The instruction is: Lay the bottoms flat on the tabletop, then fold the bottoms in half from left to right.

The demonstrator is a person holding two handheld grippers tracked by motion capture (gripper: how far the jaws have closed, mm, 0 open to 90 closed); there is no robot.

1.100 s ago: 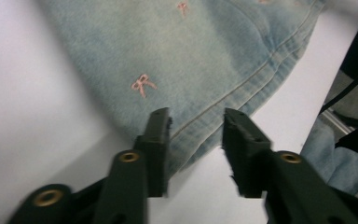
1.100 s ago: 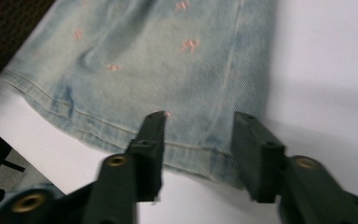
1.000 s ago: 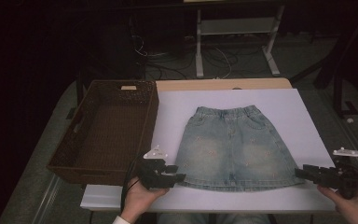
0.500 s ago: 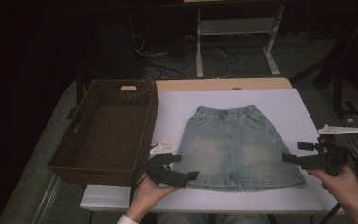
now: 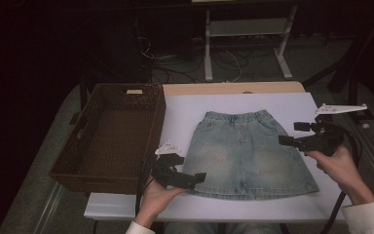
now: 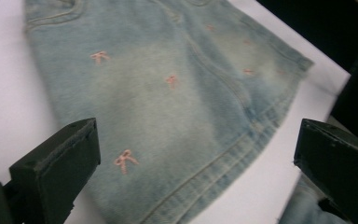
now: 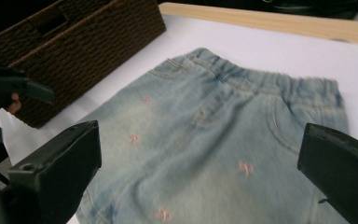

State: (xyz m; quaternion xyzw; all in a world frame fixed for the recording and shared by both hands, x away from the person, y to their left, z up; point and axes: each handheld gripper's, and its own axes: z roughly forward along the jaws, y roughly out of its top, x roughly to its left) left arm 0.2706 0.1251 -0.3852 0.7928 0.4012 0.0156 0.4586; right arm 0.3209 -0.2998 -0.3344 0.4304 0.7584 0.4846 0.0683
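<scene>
Table (image 5: pixel 185 112): white top, wooden strip along the far edge, everything sits on it.
Basket (image 5: pixel 108 139): brown wicker, on the left side of the table, just beside the skirt.
Skirt (image 5: pixel 250 152): pale denim with little pink bows, lying flat mid-table, waistband at the far end, hem toward me.
My right gripper (image 5: pixel 297 134): at the skirt's right edge, up off the cloth, jaws spread wide, gripping nothing.
My left gripper (image 5: pixel 195 178): at the skirt's near-left hem corner, jaws have just been opening, now wide apart over the denim, pads not pressing it.
</scene>
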